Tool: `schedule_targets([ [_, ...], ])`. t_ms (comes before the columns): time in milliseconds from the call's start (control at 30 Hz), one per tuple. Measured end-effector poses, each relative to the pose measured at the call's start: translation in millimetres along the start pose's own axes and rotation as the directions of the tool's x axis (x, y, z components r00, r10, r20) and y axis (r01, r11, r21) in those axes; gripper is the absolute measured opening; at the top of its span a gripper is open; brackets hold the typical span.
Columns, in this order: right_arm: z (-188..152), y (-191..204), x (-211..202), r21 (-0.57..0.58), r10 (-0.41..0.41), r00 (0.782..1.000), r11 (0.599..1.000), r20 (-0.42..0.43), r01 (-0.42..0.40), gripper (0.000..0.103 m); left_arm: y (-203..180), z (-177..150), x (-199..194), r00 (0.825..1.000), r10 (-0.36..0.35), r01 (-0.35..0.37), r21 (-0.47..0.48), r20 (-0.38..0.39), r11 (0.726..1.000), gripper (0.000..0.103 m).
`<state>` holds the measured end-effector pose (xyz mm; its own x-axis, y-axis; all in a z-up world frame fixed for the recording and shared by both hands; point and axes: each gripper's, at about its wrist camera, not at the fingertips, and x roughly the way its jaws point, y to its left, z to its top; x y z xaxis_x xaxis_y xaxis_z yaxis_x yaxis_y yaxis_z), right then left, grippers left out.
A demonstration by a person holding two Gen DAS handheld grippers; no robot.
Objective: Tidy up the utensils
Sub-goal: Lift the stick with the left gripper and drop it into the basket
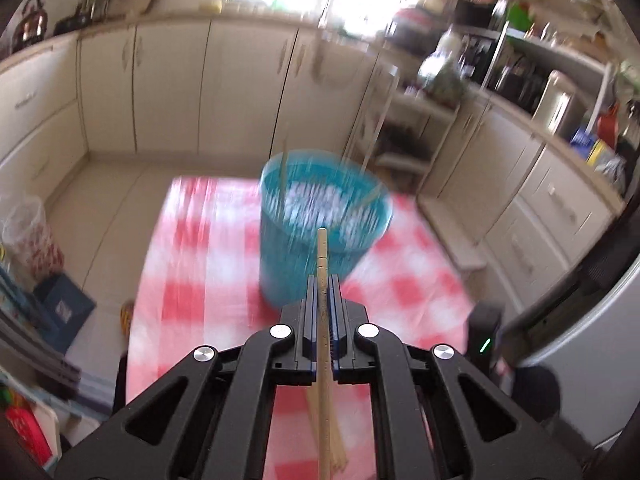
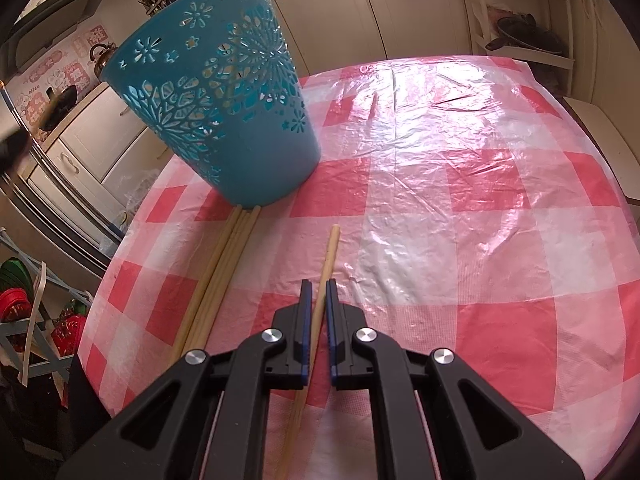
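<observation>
A red-checked surface [image 2: 460, 184] stands among cream kitchen cabinets [image 1: 172, 88]. The left tongs [image 1: 323, 280] pinch a chopstick [image 1: 322, 256] pointing up-frame at the blue basket [image 1: 320, 216]. The right tongs [image 2: 316, 284] pinch another chopstick [image 2: 330, 252], lying lower centre, long axis up-frame.

Table [image 2: 460, 208] draped in a red-and-white checked cloth under clear, wrinkled plastic. Standing on it near the left edge, a blue perforated basket [image 2: 224, 120]. Lying just in front of the basket's base, a bundle of pale wooden chopsticks [image 2: 218, 280].
</observation>
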<state>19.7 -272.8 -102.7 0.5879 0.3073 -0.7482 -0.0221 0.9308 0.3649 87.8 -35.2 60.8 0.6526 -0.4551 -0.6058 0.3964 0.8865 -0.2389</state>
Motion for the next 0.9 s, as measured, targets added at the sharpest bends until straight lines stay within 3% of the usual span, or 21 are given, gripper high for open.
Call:
schedule_targets([
  [100, 0, -1, -1, 0.004, 0.006, 1.000, 1.000, 0.000, -0.006, 0.007, -13, 40, -10, 0.989, -0.023, 0.023, 0.006, 0.145, 1.000, 0.005],
  [267, 0, -2, -1, 0.008, 0.010, 1.000, 1.000, -0.001, -0.010, 0.007, -23, 95, 4, 0.931, 0.016, -0.003, -0.037, 0.365, 0.999, 0.005],
  [467, 1, -3, -1, 0.013, 0.016, 1.000, 1.000, -0.003, -0.016, 0.007, -18, 115, 53, 0.890, 0.121, -0.081, -0.109, 0.440, 0.991, 0.005],
  [700, 1, -3, -1, 0.015, 0.017, 1.000, 1.000, -0.004, -0.017, 0.007, -6, 100, 94, 0.893, 0.187, -0.147, -0.127, 0.409, 0.981, 0.005],
  [900, 1, -3, -1, 0.012, 0.016, 1.000, 1.000, -0.005, -0.016, 0.007, -4, 85, 107, 0.921, 0.197, -0.183, -0.074, 0.336, 0.980, 0.005],
])
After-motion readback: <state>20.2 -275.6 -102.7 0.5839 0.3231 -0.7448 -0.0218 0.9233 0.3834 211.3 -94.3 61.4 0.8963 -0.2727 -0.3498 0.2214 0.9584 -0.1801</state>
